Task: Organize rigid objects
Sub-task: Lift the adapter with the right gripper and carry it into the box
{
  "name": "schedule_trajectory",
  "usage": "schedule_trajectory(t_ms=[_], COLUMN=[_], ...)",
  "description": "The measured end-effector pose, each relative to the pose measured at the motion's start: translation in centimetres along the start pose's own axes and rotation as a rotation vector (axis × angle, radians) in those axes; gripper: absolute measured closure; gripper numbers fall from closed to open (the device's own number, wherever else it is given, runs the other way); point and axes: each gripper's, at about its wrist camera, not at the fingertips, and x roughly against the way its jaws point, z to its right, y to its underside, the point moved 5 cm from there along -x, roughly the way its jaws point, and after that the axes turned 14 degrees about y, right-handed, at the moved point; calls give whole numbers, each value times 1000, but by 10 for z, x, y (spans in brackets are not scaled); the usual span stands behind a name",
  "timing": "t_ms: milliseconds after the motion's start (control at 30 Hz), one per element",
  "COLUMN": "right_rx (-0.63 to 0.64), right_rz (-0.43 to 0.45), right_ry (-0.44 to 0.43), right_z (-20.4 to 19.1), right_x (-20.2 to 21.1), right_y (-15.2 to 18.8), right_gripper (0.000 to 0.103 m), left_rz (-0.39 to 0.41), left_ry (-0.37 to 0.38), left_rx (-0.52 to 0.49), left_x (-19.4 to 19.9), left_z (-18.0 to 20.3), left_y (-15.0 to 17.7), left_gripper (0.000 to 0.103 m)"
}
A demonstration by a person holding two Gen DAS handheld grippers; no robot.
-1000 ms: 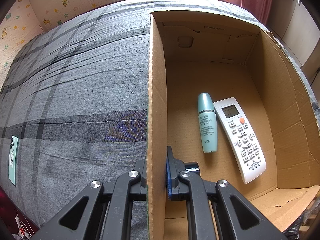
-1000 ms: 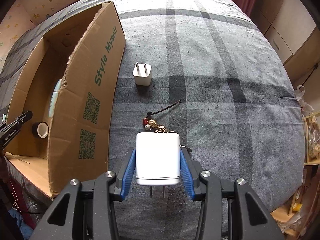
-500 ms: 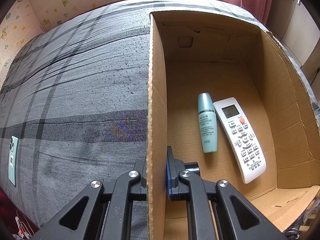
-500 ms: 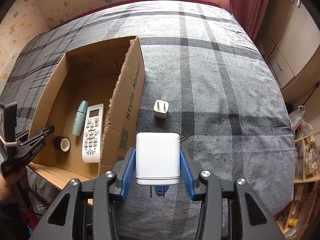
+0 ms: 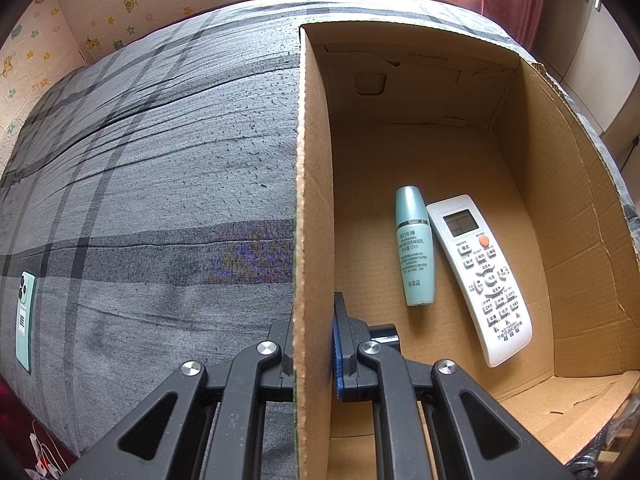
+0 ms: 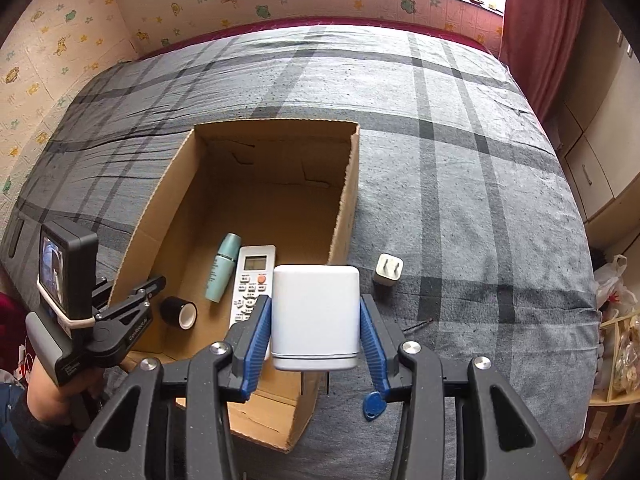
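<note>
Fingers of your right gripper (image 6: 316,336) pinch the big white charger (image 6: 315,316) from both sides. Its flat face looks up at you and its metal prongs poke back toward your hand. You hold it up in the air, above the near right corner of the cardboard box (image 6: 344,208).

Your left gripper (image 5: 312,344) has its fingers pressed tight on the left wall of the box (image 5: 312,200), one finger outside and one inside. That keeps the box from sliding on the bed (image 6: 460,160).

The open space in the box lies to the left of the charger and a bit farther away from you. The right wall of the box stands between the charger and that space, so I think you need to go over the wall and then down. Your right hand is the one to do it, since the left is busy.

Inside the box lie a teal bottle (image 6: 222,268), a white remote (image 6: 252,284) just beside it, and a roll of black tape (image 6: 179,312) near the left wall. The far half of the floor is bare, so aim there.

A small white plug (image 6: 388,270) and a blue tag (image 6: 374,404) wait on the bed to the right of the box.
</note>
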Motion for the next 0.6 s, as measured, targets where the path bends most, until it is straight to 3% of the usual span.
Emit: schedule_trajectory(t_ms=[600], right_rx=[103], right_rz=[-24], right_ry=[-67], right_z=[-68], right_x=[-17], right_y=[-18], right_gripper=[57], left_rz=[0], left_ry=[2], left_rx=[2], left_x=[0], left_z=[1], left_y=[0], left_gripper=[92])
